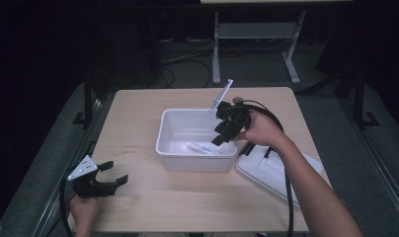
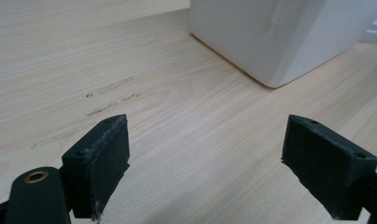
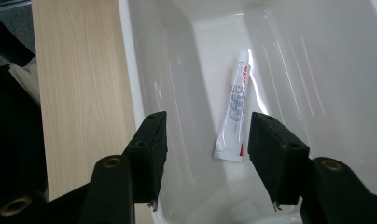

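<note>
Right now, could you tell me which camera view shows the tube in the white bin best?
The right gripper view: the tube lies close and unobstructed on the floor of the white bin, print visible. The high view shows it small and distant. The left gripper view shows just the bin's outer wall.

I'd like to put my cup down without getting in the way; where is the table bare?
Bare wood runs along the table's left side, from the white tub to the left claw, and along the near edge. It is crowded on the right, where the lid lies beside the tub and the right claw hangs above the tube.
</note>
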